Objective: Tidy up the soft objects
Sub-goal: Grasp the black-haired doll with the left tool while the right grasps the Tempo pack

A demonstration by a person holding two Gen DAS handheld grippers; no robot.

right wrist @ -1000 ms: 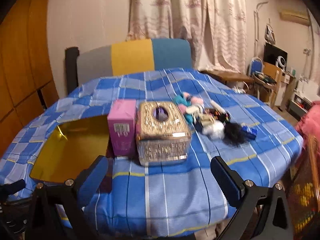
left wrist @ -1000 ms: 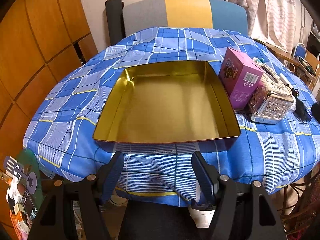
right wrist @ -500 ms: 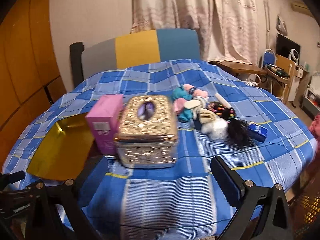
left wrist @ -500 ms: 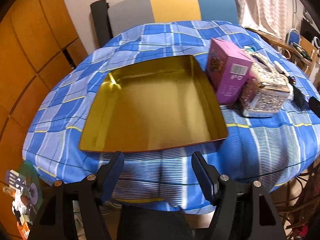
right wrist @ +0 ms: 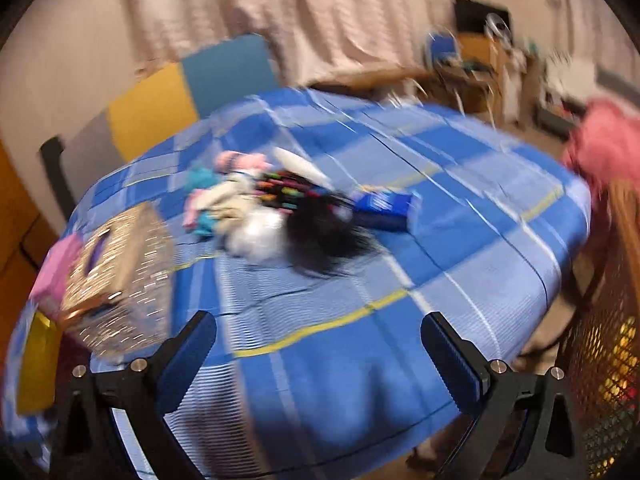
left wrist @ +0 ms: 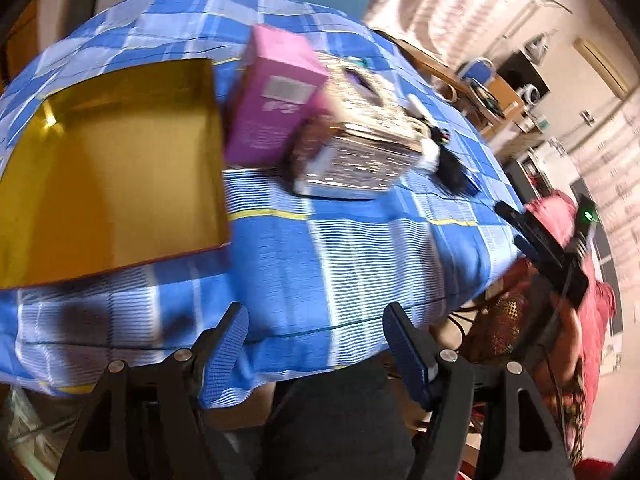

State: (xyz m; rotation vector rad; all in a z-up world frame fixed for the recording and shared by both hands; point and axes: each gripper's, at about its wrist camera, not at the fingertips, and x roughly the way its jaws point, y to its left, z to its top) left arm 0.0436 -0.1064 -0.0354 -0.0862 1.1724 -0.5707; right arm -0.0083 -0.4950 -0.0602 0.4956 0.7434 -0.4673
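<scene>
Jaws on both grippers stand wide apart with nothing between them. Left gripper (left wrist: 316, 350) hangs at the near edge of the desk (left wrist: 360, 248), over the blue plaid cloth. Right gripper (right wrist: 320, 354) sits likewise at the near edge in its own view, blue ribbed pads visible, view motion-blurred.

Left wrist view, near to far: gold tray (left wrist: 108, 168) lies open on the cloth at left, nothing visible inside. Just right of it stands a pink box (left wrist: 276, 100), touching or nearly touching the glittery tissue box (left wrist: 360, 140) beside it. Past the tissue box a bit of black fluffy stuff peeks out. The right gripper's black body shows at the right edge of this view.

Right wrist view: tissue box (right wrist: 120, 280) at near left, pink box (right wrist: 56, 268) behind it, sliver of the tray at the far left edge. Mid-desk sits the pile of soft objects (right wrist: 256, 208): pink, teal, cream and white pieces bunched together, a black fluffy piece (right wrist: 324, 236) touching its right side. Small blue packet (right wrist: 384, 208) just right of that. Multicoloured chair (right wrist: 180, 96) behind the desk, curtain beyond.
</scene>
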